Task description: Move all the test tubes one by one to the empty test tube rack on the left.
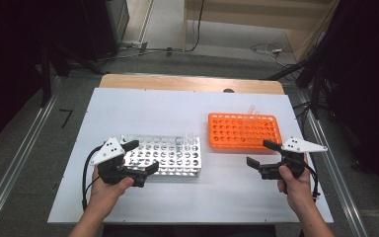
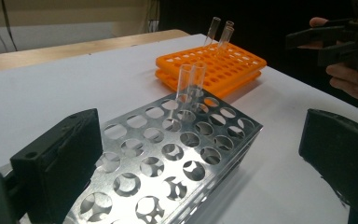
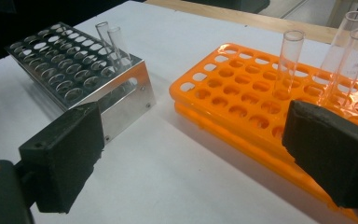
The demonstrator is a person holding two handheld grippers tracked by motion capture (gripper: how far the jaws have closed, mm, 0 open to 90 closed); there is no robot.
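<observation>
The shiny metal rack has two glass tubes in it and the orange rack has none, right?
Not quite. The metal rack does hold two glass tubes, but the orange rack is not empty: three clear tubes stand in it near its far edge. The right gripper view shows them best.

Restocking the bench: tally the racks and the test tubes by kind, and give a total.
Metal rack: 1
Orange rack: 1
Tubes in the metal rack: 2
Tubes in the orange rack: 3
Total: 7 things, 2 racks and 5 tubes.
</observation>
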